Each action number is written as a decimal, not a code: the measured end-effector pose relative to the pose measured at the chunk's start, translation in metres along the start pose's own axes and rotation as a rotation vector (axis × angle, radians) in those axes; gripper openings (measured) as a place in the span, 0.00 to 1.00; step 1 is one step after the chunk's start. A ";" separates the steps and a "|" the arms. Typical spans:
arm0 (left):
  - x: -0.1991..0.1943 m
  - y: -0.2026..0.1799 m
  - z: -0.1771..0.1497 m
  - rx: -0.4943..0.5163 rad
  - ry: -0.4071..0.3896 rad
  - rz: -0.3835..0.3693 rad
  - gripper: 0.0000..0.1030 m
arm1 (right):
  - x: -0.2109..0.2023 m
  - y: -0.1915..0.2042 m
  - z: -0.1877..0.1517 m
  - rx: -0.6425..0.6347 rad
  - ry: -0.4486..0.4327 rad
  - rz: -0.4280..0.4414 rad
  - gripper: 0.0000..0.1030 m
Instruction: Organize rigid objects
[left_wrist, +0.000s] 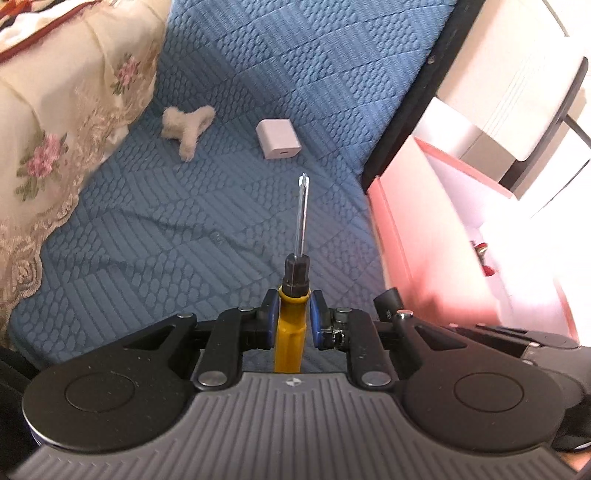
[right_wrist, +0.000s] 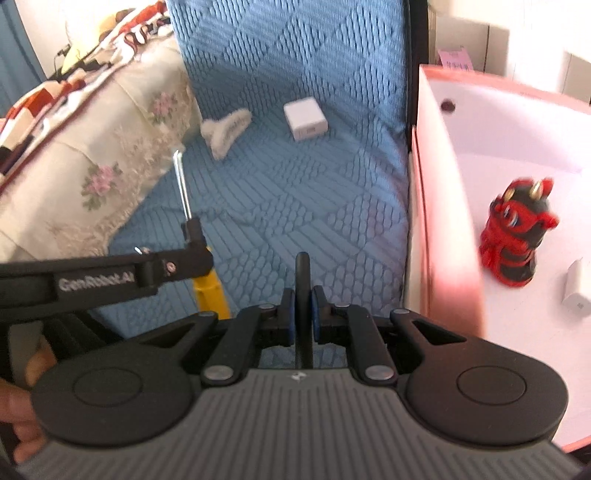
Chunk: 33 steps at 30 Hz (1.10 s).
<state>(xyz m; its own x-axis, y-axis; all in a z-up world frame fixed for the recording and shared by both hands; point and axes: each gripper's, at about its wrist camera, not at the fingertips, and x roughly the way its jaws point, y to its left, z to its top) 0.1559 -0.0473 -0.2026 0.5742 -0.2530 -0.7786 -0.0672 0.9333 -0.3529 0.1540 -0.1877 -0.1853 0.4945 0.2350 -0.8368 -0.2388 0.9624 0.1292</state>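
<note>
yellow-handled screwdriver (left_wrist: 292, 325), black collar, steel shaft

We see a yellow-handled screwdriver (left_wrist: 291, 321), black collar and steel shaft pointing away, lifted above the blue quilted bed (left_wrist: 229, 206). A thin black disc-like object (right_wrist: 303, 295) stands edge-on. On the bed lie a white charger cube (left_wrist: 277, 138) and, beside it, a fluffy cream hair claw (left_wrist: 188, 123).

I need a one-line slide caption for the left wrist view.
Left gripper holds a yellow-handled screwdriver above the blue quilt.
</note>
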 end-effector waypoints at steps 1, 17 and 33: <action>-0.003 -0.005 0.003 0.004 -0.003 -0.003 0.20 | -0.006 -0.001 0.003 0.000 -0.007 0.002 0.12; -0.059 -0.090 0.051 0.059 -0.084 -0.074 0.09 | -0.101 -0.042 0.059 0.020 -0.142 -0.011 0.12; -0.009 -0.101 0.047 0.090 -0.075 -0.065 0.09 | -0.122 -0.100 0.049 0.061 -0.156 -0.067 0.12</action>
<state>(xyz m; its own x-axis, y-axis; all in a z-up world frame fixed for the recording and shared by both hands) 0.1958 -0.1274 -0.1351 0.6348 -0.2974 -0.7132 0.0440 0.9354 -0.3508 0.1583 -0.3057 -0.0700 0.6326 0.1842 -0.7523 -0.1525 0.9819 0.1122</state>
